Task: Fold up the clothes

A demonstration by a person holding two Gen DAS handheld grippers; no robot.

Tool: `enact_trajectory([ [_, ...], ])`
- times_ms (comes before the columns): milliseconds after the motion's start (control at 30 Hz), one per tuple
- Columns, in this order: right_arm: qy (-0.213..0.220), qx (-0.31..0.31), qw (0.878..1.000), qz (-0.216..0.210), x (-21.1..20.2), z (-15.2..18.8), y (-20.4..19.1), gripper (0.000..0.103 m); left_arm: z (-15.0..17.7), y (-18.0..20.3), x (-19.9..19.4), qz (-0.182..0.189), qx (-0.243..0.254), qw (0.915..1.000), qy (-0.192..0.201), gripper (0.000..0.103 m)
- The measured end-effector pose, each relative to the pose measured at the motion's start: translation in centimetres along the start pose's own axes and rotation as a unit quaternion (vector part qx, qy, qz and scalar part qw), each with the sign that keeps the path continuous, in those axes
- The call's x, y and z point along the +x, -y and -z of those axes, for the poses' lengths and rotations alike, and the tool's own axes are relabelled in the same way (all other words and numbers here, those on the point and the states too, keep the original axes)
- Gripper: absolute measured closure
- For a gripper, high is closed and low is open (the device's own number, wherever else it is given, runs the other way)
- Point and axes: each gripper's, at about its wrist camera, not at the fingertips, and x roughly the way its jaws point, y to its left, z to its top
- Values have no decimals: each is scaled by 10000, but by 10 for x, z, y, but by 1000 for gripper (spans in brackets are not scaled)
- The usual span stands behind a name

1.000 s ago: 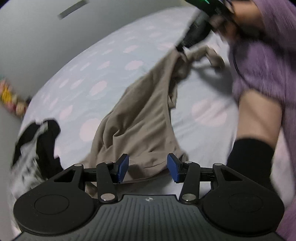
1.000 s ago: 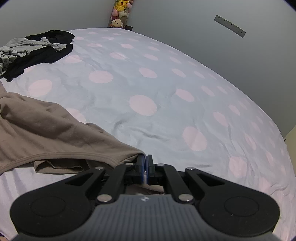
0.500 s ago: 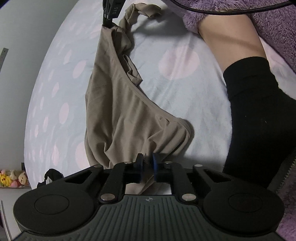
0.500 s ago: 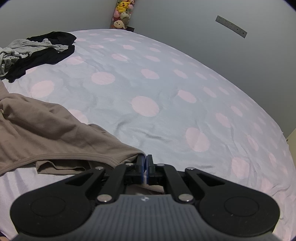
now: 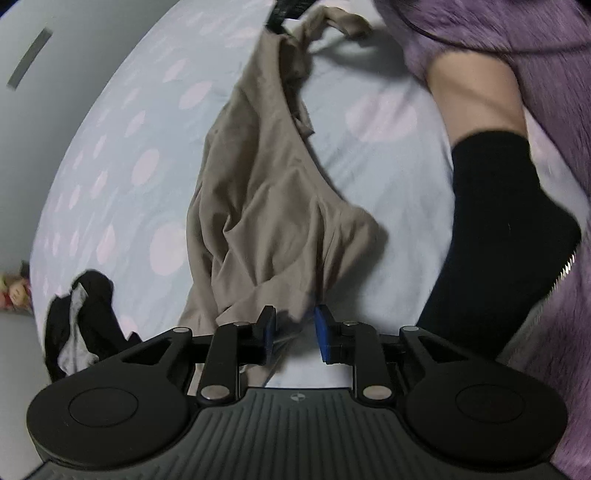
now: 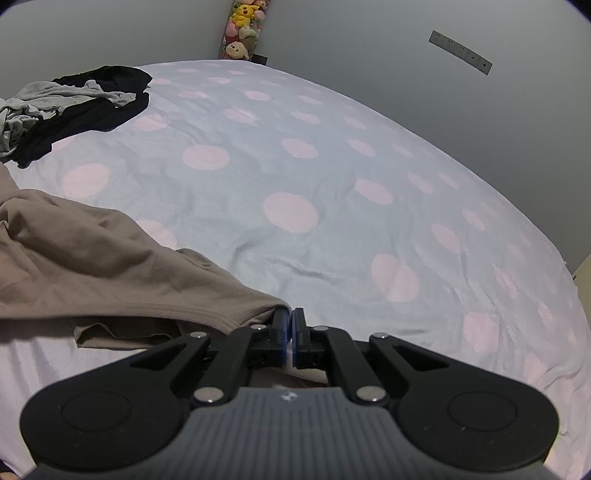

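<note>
A beige top [image 5: 266, 206] lies crumpled lengthwise on a pale blue bed sheet with pink dots [image 5: 122, 155]. My left gripper [image 5: 293, 334] is open, its blue pads either side of the top's near edge, with cloth lying between them. My right gripper [image 6: 289, 332] is shut on the far end of the beige top [image 6: 110, 277], pinching its hem; it shows at the top of the left wrist view [image 5: 284, 14].
A pile of black and grey clothes [image 6: 66, 107] lies at the bed's far left, also in the left wrist view [image 5: 81, 325]. The person's leg in a black sock [image 5: 495, 229] and purple fleece [image 5: 535, 44] are on the right. Plush toys [image 6: 243, 29] stand by the wall.
My left gripper, nearly shut on the top's edge half a second ago, has opened and pulled back a little. My right gripper has kept its grip and barely moved.
</note>
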Motion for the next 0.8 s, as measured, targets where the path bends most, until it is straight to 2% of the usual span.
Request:
enact_trajectory([
  [100,6,-52,10000,23,0,0,-2,100,-3,7,-6,-63,431,9990,84,69],
  [233,18,-81,10000,37,-1,0,-3,100,-11,22,-4,-207,1259,9918,86,66],
  [333,30,-42,10000,20,-1,0,-1,100,-13,37,4,-276,1928,9808,-37,66],
  [467,30,-25,10000,0,-1,0,-1,100,-8,54,23,-455,2743,9601,-315,67],
  [533,30,-17,10000,-12,0,0,-1,100,-3,58,31,-593,3030,9504,-386,73],
  [567,30,-10,10000,-20,0,0,-1,100,-1,59,35,-662,3159,9456,-418,81],
  [600,30,-3,10000,-28,0,0,0,100,-1,56,35,-730,3106,9468,-411,90],
  [667,35,13,10000,-39,0,0,0,100,-2,50,36,-859,2987,9497,-394,95],
  [733,41,21,10000,-48,0,0,0,100,-9,36,28,-785,2499,9647,-268,100],
  [800,32,16,10000,-53,0,0,0,100,-17,16,18,-660,1775,9819,-96,102],
])
